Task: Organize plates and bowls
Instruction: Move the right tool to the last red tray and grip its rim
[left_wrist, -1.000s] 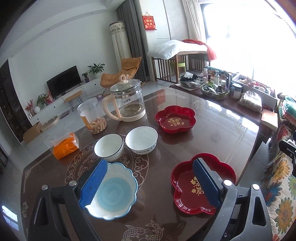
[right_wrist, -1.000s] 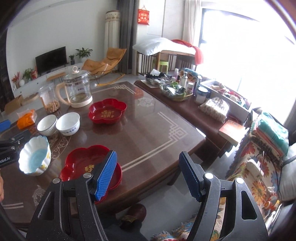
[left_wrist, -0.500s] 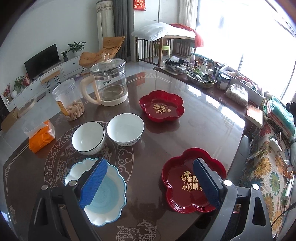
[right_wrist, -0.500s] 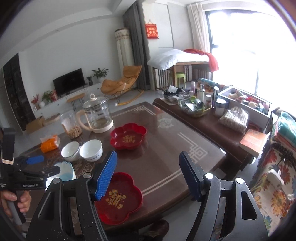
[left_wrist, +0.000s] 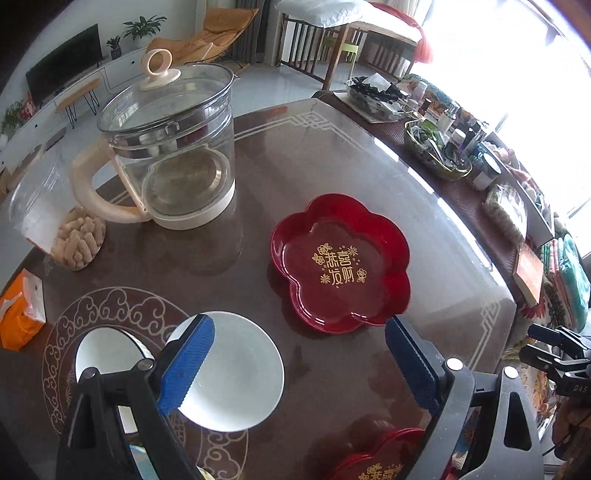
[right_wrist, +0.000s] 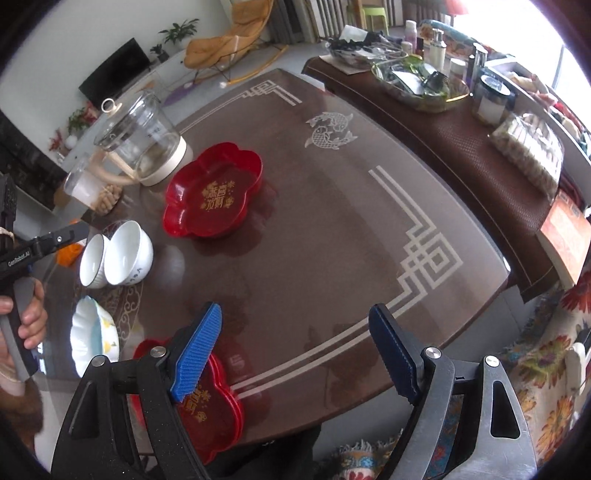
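Room: living room; brown glass-topped table (right_wrist: 332, 229), TV and tan chair far back, cluttered side table on the right.
Dishes: far red plate (left_wrist: 340, 260) mid-table beside the glass kettle (left_wrist: 166, 147); two white bowls (right_wrist: 116, 258) touching, left of centre; blue scalloped bowl (right_wrist: 94, 338) at near left; second red plate (right_wrist: 210, 398) at the near edge.
Left gripper (left_wrist: 299, 369): pitched steeply down, fingers wide, nothing held; blue left pad overlaps the nearer white bowl (left_wrist: 232, 369) in view, contact unclear.
Right gripper (right_wrist: 295, 354): angled down over the near red plate, jaws have just been opening, nothing between them.
Risk: near plate sits at the table edge, a sideways nudge could push it off. Glossy top means bowls may slide or clink if a pad clips a rim. Kettle close to far plate.
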